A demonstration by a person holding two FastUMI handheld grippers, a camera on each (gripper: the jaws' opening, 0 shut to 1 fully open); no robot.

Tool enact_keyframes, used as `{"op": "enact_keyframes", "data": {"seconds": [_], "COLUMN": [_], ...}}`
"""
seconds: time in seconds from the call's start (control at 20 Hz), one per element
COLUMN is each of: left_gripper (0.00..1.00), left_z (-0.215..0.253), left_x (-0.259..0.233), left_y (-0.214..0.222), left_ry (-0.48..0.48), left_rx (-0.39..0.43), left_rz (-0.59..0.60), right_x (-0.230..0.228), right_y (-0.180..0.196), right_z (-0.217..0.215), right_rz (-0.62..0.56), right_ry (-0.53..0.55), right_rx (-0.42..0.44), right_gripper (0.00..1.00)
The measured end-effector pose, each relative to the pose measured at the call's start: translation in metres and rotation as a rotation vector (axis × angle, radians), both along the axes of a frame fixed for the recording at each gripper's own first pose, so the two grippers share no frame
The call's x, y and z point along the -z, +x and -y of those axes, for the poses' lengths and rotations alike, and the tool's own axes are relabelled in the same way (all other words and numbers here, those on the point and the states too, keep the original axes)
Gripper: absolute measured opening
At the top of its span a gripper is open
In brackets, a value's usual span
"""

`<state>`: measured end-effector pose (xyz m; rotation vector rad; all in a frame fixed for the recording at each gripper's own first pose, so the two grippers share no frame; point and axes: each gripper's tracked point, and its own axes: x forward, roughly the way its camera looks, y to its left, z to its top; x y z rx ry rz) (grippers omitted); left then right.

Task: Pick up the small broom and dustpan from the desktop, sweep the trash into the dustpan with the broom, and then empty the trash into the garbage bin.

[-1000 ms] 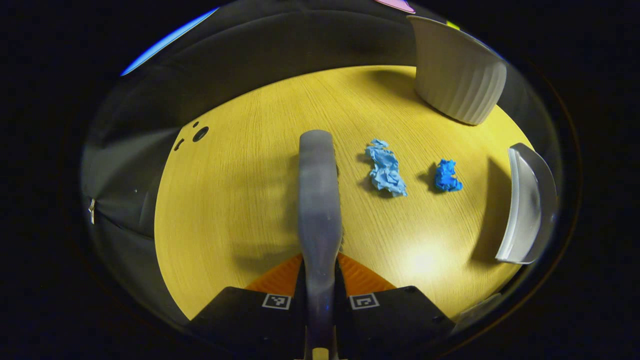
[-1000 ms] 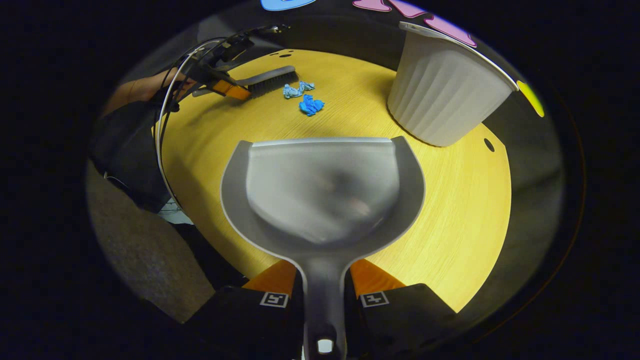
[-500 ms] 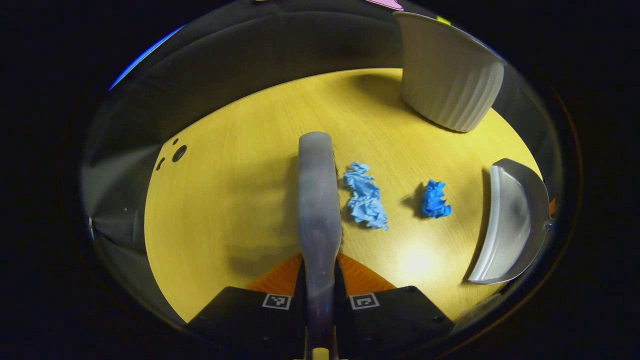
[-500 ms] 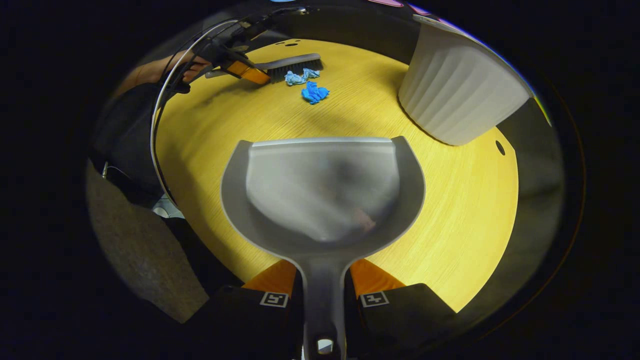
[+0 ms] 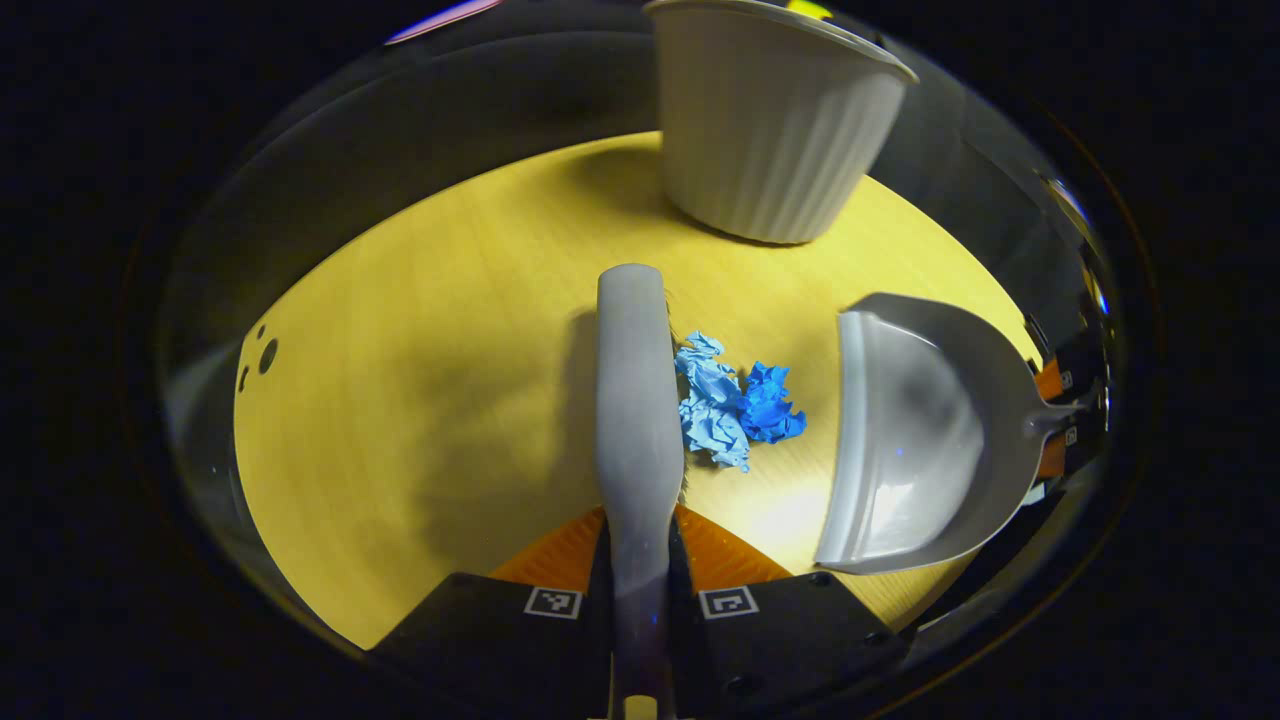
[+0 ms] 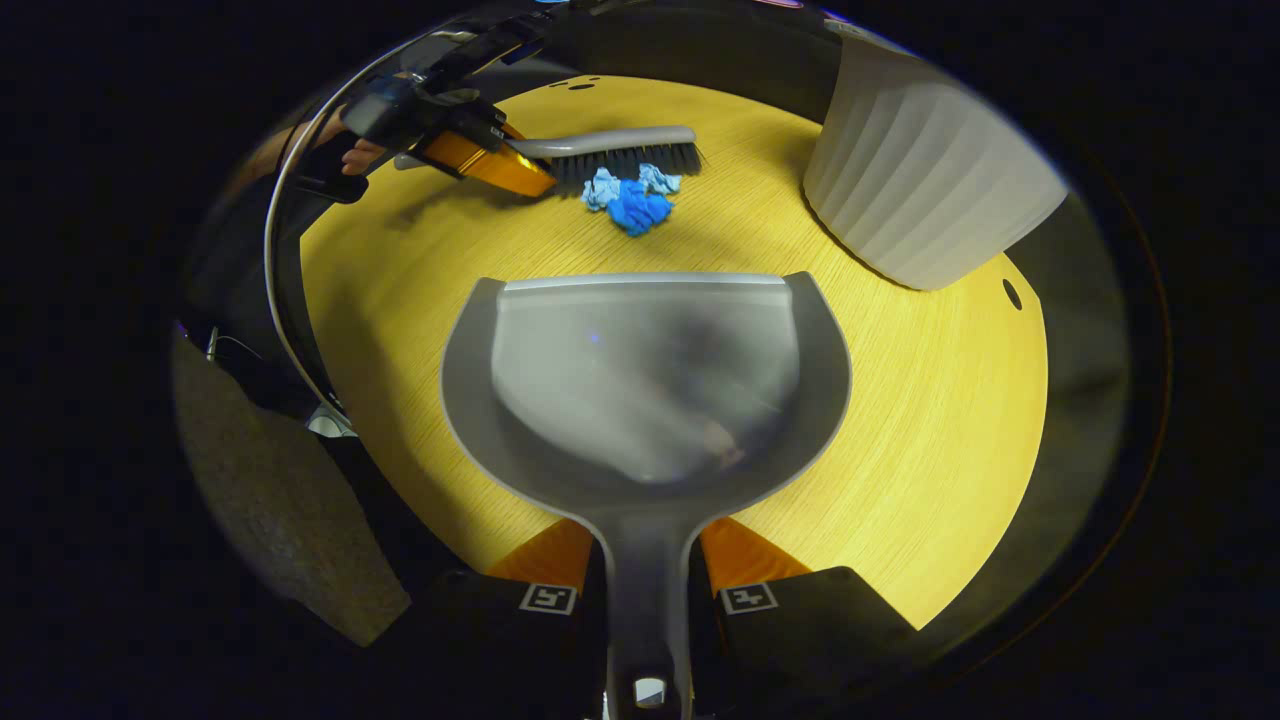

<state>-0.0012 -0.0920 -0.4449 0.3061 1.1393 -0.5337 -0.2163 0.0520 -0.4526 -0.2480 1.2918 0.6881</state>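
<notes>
My left gripper [image 5: 640, 560] clamps the broom [image 5: 637, 380] at frame centre, bristles against 2 blue paper wads [image 5: 738, 402]. My right gripper [image 6: 645, 590] clenches the dustpan [image 6: 645, 370], mouth facing them to catch; lip probably touches the desktop [image 5: 420, 400]. Garbage bin [image 5: 770, 120] waits, top.

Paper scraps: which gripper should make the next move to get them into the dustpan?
Left. Its broom sits right behind the scraps, with the dustpan open-side toward them on the far side. The right gripper only needs to hold the pan steady.
</notes>
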Motion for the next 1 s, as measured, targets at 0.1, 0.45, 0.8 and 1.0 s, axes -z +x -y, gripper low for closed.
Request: {"op": "enact_keyframes", "data": {"seconds": [0.1,0.45,0.8,1.0], "left_gripper": [0.28,0.27,0.28,0.28], "left_z": [0.023,0.078,0.097,0.056], "left_x": [-0.002,-0.022,-0.042,-0.053], "left_y": [-0.012,-0.047,-0.053,-0.028], "left_ry": [-0.027,-0.147,-0.197,-0.179], "left_rx": [0.043,0.092,0.027,-0.071], "left_rz": [-0.018,-0.085,-0.010,0.062], "right_x": [0.001,0.004,0.010,-0.008], "right_y": [-0.001,-0.002,-0.015,-0.018], "right_z": [0.001,0.000,0.000,0.012], "right_rz": [0.001,0.035,0.081,0.095], "right_ry": [0.002,0.029,0.072,0.031], "right_rx": [0.001,0.030,0.138,0.235], "right_gripper": [0.37,0.37,0.37,0.37]}}
